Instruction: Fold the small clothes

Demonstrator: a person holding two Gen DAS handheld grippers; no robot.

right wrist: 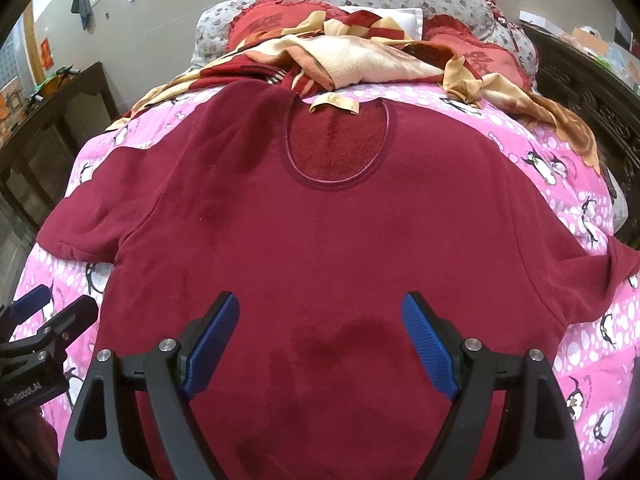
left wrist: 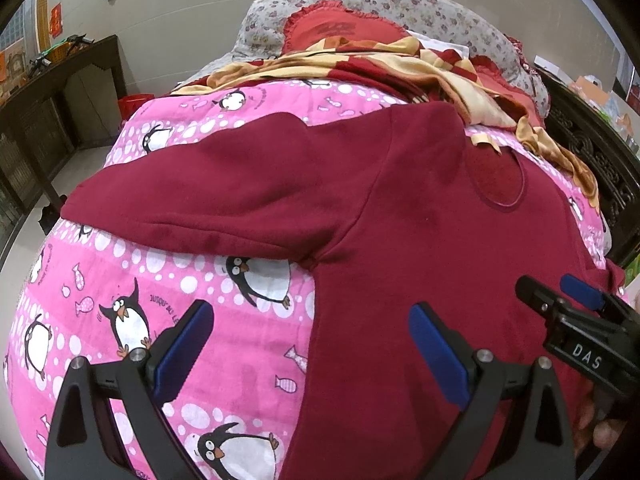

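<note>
On bed (right wrist: 560,208): maroon top (right wrist: 320,240) spread flat, face up, sleeves out at 9 and 3 o'clock. My left claw (left wrist: 310,346) and right claw (right wrist: 320,340) gape wide, empty. No fold made yet, I judge.

The right gripper (left wrist: 560,300) has a black body with the white letters "DAS" on it. The left gripper (right wrist: 52,312) has "GenRobot.AI" in white on its black body. Right of it, the pink penguin blanket (left wrist: 248,360) has small words too blurry to read.
</note>
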